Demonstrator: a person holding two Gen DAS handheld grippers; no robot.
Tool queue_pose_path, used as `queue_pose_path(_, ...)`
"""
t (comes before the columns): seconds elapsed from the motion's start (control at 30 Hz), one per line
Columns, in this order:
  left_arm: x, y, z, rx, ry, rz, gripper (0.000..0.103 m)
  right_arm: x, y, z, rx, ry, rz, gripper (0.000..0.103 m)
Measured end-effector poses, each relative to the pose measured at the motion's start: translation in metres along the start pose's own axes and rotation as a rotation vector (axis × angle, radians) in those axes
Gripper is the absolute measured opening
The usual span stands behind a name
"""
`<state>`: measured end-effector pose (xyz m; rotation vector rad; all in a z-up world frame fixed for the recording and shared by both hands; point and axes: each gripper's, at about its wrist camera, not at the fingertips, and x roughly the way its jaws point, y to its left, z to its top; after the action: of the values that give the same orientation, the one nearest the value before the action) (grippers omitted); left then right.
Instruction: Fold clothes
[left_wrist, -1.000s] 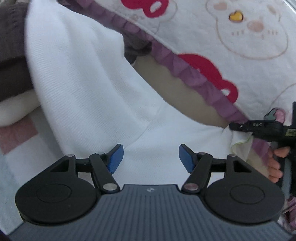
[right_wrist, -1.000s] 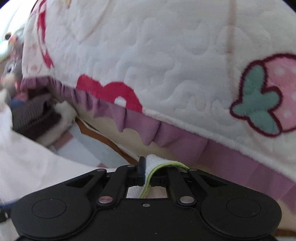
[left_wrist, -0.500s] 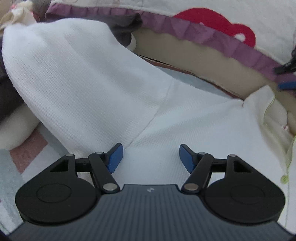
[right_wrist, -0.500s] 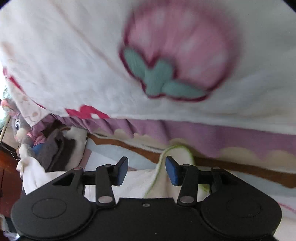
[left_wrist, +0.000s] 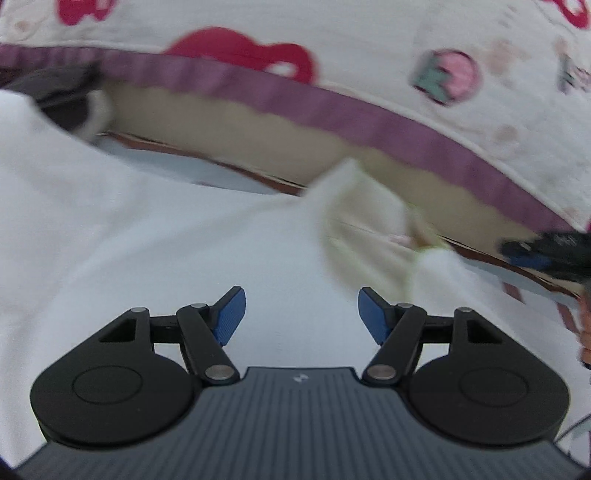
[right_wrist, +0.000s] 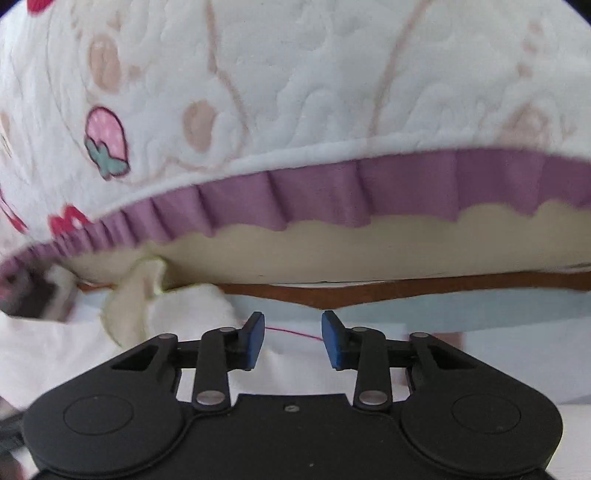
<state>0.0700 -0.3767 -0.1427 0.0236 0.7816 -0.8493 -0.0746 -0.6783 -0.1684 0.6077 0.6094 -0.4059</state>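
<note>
A white waffle-knit shirt (left_wrist: 147, 240) lies flat, its cream collar (left_wrist: 369, 229) with a pale green edge rumpled at the far side. Low over the shirt's body my left gripper (left_wrist: 301, 295) stands open, and only cloth shows beneath the gap. In the right wrist view the shirt (right_wrist: 192, 306) and its collar (right_wrist: 136, 295) lie to the left. My right gripper (right_wrist: 292, 321) has its jaws apart and closing, with nothing between the pads. The left wrist view catches that right gripper (left_wrist: 546, 251) at the right edge, clear of the collar.
A quilted white blanket (right_wrist: 295, 92) with strawberry prints and a purple frill (right_wrist: 369, 184) overhangs the far side. A dark garment (left_wrist: 62, 92) lies at the far left under the frill. A person's fingers (left_wrist: 585, 325) show at the right edge.
My right gripper opened and let go of the green-edged collar, then swung away to the right. The left gripper swept right across the shirt, and the raised sleeve left its view.
</note>
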Motion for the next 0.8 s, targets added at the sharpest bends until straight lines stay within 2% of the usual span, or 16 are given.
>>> queue_pose_path(0.07,0.007,-0.018,0.000,0.020,0.013,-0.044,0.067,0.013,0.005,-0.002,-0.028,0.045,0.055,0.040)
queue_pose_path(0.2,0.021,-0.039,0.015,0.014,0.018,-0.152,0.067,0.036,0.033,-0.015,-0.164,0.101,-0.022,0.041)
queue_pose_path(0.3,0.032,-0.052,0.040,-0.011,0.006,-0.234,0.067,0.035,0.027,-0.016,-0.147,0.104,-0.008,0.052)
queue_pose_path(0.33,0.040,-0.058,0.048,0.006,0.007,-0.239,0.067,0.035,0.025,-0.017,-0.146,0.092,-0.027,0.056)
queue_pose_path(0.43,0.072,-0.081,0.067,0.092,0.032,-0.233,0.067,0.038,0.022,-0.025,-0.196,0.089,-0.093,0.058)
queue_pose_path(0.47,0.084,-0.087,0.071,0.121,0.049,-0.228,0.067,0.038,0.022,-0.027,-0.213,0.104,-0.083,0.059)
queue_pose_path(0.53,0.112,-0.090,0.072,0.086,0.115,-0.249,0.067,0.035,0.021,-0.028,-0.241,0.116,-0.049,0.059)
queue_pose_path(0.57,0.124,-0.088,0.071,0.055,0.148,-0.260,0.058,0.034,0.021,-0.027,-0.250,0.140,-0.016,0.059)
queue_pose_path(0.6,0.136,-0.086,0.069,0.023,0.181,-0.270,0.016,0.032,0.022,-0.026,-0.257,0.170,0.027,0.059)
queue_pose_path(0.63,0.133,-0.087,0.065,0.044,0.166,-0.280,0.004,0.030,0.023,-0.025,-0.266,0.196,0.067,0.059)
queue_pose_path(0.7,0.118,-0.087,0.054,0.049,0.124,-0.307,0.002,0.025,0.026,-0.023,-0.283,0.247,0.143,0.058)
queue_pose_path(0.77,0.094,-0.082,0.041,0.014,0.068,-0.343,0.002,0.017,0.025,-0.021,-0.304,0.224,0.143,0.058)
queue_pose_path(0.8,0.083,-0.081,0.034,-0.003,0.041,-0.332,0.002,0.015,0.023,-0.020,-0.299,0.210,0.135,0.058)
